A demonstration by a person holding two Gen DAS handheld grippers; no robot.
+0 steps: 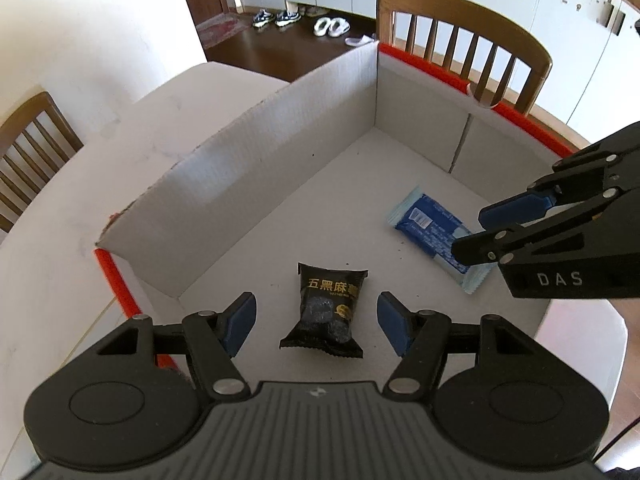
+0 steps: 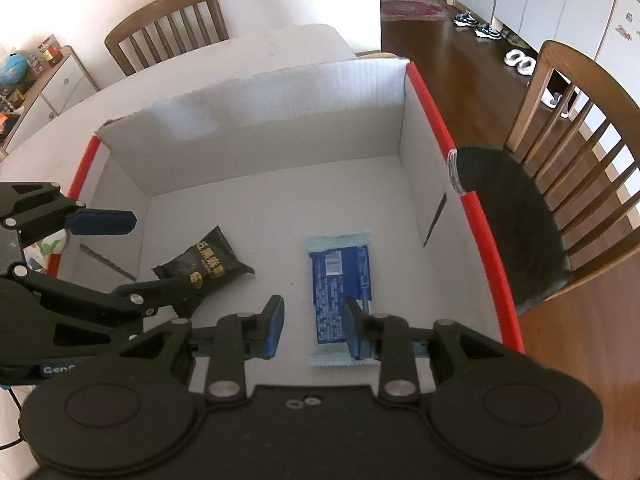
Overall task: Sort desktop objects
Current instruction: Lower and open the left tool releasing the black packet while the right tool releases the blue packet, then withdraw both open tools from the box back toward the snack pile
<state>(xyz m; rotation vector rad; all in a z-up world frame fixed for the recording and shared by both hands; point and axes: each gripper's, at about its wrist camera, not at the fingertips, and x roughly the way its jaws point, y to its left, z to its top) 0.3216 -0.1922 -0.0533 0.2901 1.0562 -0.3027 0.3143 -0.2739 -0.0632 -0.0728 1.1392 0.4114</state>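
A white cardboard box [image 1: 280, 152] with red edge strips stands on the table; it also shows in the right wrist view [image 2: 260, 128]. A black snack packet [image 1: 325, 310] lies on its floor, between the open fingers of my left gripper [image 1: 317, 320], which hovers above it. A blue snack bar wrapper [image 2: 340, 276] lies to its right; it also shows in the left wrist view [image 1: 428, 228]. My right gripper [image 2: 314, 326] is open above the bar's near end. The left gripper [image 2: 120, 256] shows at the left of the right wrist view, and the black packet [image 2: 208, 264] lies by it.
The box sits on a white table [image 1: 132, 148]. Wooden chairs stand behind the box [image 1: 464, 40] and at the left [image 1: 28, 152]. A chair with a dark cushion [image 2: 512, 224] is right of the box. A cabinet with clutter [image 2: 36, 76] stands far left.
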